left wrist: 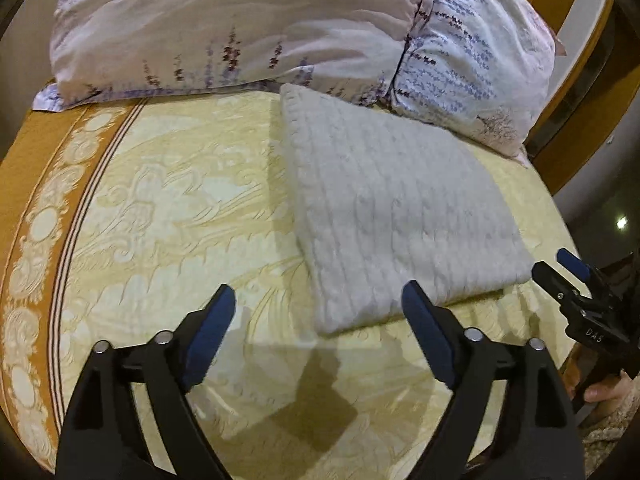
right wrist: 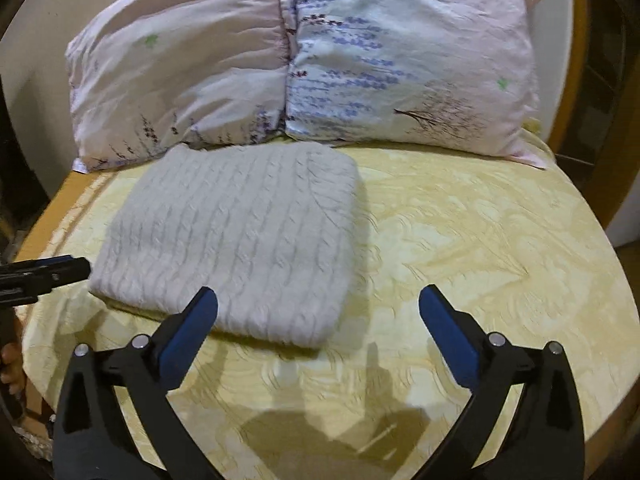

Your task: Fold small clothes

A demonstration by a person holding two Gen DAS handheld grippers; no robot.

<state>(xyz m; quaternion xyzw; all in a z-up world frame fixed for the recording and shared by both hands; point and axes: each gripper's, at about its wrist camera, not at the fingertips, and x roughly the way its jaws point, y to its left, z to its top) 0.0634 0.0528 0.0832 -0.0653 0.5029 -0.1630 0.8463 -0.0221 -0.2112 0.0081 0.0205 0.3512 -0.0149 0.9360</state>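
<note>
Both tongs (left wrist: 318,300) (right wrist: 318,302) gape; right tongs read "DAS" (left wrist: 593,334).

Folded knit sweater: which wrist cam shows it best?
Right wrist view. The folded white knit sweater lies nearly whole and central there; only its near edge is crossed by one finger of the open right gripper. The left wrist view shows the sweater skewed right, with the left gripper overlapping its near edge.
</note>
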